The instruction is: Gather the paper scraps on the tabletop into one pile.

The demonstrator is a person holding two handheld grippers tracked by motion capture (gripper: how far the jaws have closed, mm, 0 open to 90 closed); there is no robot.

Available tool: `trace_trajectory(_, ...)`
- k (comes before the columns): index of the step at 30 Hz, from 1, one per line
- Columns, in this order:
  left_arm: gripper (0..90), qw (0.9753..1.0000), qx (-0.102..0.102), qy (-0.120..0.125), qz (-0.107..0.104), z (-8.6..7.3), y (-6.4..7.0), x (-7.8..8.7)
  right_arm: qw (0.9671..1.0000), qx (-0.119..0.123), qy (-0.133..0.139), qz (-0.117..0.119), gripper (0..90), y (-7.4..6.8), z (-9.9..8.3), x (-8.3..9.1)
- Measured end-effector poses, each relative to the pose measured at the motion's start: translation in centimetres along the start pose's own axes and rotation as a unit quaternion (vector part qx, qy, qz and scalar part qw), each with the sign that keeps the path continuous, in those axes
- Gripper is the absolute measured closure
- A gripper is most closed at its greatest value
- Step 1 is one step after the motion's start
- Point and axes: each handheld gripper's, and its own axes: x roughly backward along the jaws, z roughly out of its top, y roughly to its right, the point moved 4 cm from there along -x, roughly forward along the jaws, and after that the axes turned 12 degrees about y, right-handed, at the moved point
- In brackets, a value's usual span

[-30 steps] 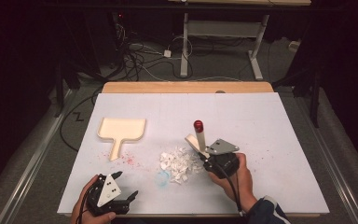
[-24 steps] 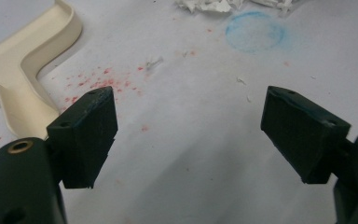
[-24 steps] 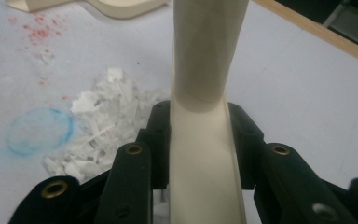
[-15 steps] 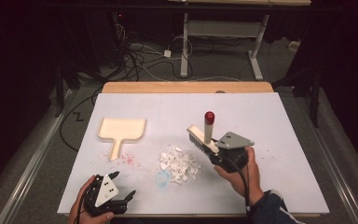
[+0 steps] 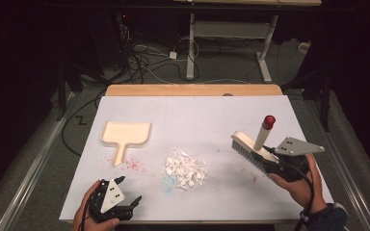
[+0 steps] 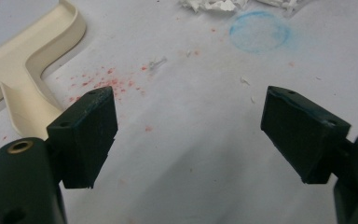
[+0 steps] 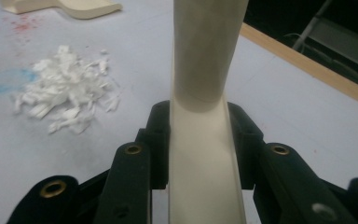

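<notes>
While the right gripper [image 5: 270, 161] clamps the brush [image 5: 250, 149], the paper scraps [image 5: 186, 168] lie to its left; the left gripper [image 5: 120, 195], jaws apart, sits nearer the dustpan [image 5: 124, 134].

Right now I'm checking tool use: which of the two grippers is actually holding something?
The right gripper: its jaws are clamped on the brush, right of the paper scraps. The left gripper is open, holding nothing.

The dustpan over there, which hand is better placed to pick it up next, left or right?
Left. The left gripper is open and empty, with the dustpan on its side of the table, handle toward it. The right gripper is shut on the brush, across the paper scraps.
</notes>
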Motion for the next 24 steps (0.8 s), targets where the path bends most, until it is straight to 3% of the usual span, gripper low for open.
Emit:
trace_trajectory(7, 17.7, 1.0000, -0.002, 0.000, -0.001, 0.1, 0.2, -0.1, 0.9971, 0.000, -0.030, 0.069, 67.6, -1.1, -1.2, 3.0)
trace_trajectory(10, 17.7, 1.0000, 0.003, -0.003, -0.004, 0.1, 0.3, -0.1, 0.9937, -0.001, -0.046, 0.103, 67.6, -1.7, -1.7, 3.6)
trace_trajectory(15, 17.7, 1.0000, 0.001, 0.005, -0.002, 0.2, 0.1, 0.0, 0.9891, -0.003, -0.073, 0.128, 67.6, -1.6, -2.5, 3.9)
trace_trajectory(18, 17.8, 1.0000, 0.001, 0.006, -0.001, 0.2, 0.0, 0.0, 0.9841, -0.003, -0.096, 0.149, 67.6, -1.2, -3.0, 3.7)
trace_trajectory(20, 17.7, 1.0000, 0.006, 0.003, -0.003, 0.2, 0.2, 0.0, 0.9819, -0.012, -0.125, 0.141, 67.6, -1.0, -3.3, 3.4)
trace_trajectory(24, 17.8, 1.0000, -0.001, 0.005, -0.003, 0.3, 0.2, -0.1, 0.9803, 0.004, -0.153, 0.126, 67.5, -0.7, -3.3, 2.9)
